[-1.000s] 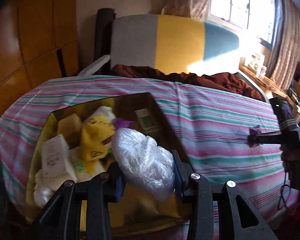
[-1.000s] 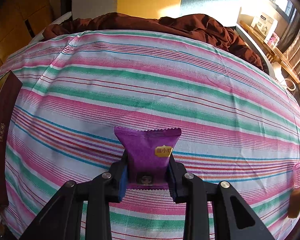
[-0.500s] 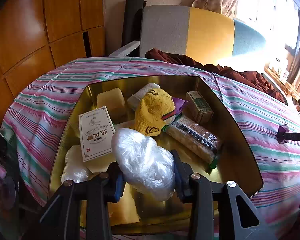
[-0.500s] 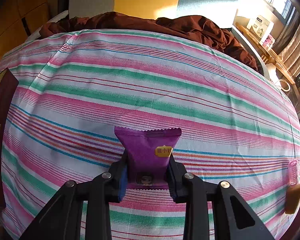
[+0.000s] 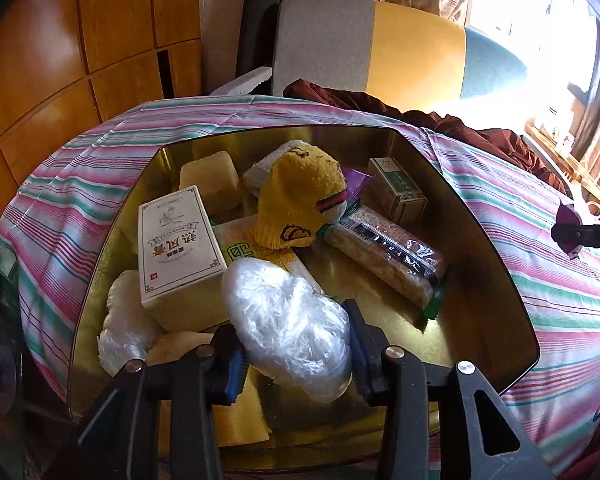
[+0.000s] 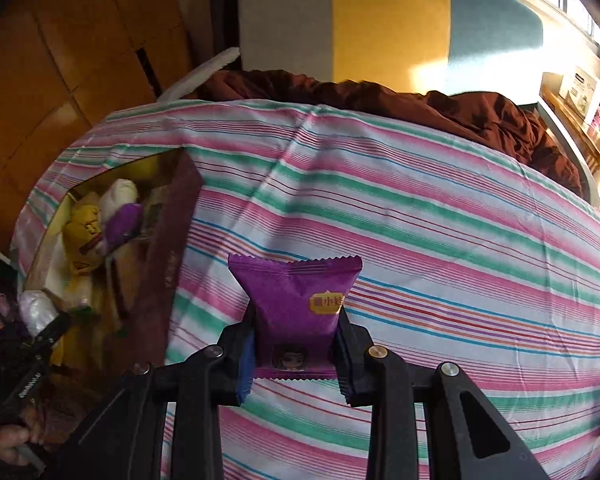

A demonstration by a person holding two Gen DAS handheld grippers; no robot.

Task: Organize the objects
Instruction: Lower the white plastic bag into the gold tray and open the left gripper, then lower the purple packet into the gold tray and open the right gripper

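Note:
A crumpled clear plastic bag [image 5: 284,320] sits between the fingers of my left gripper [image 5: 292,336], low over the near end of the gold-lined box [image 5: 496,248]. The jaws are opening, and both pads still touch the bag. Inside the box lie a white carton [image 5: 176,248], a yellow knit sock [image 5: 300,204], a cracker pack [image 5: 388,256] and a small green-and-white carton [image 5: 398,192]. My right gripper [image 6: 296,336] is shut on a purple snack packet [image 6: 296,292] above the striped sheet, right of the box's maroon wall [image 6: 168,264].
The box rests on a bed with a pink, green and white striped sheet [image 6: 420,240]. A brown blanket [image 6: 420,108] is bunched at the grey, yellow and blue headboard [image 5: 380,52]. Wooden wardrobe doors [image 5: 60,60] stand at the left.
My left gripper has moved in over the box and sunk with the bag. My right gripper has risen and swung left with the purple packet, so the box now shows in its view.

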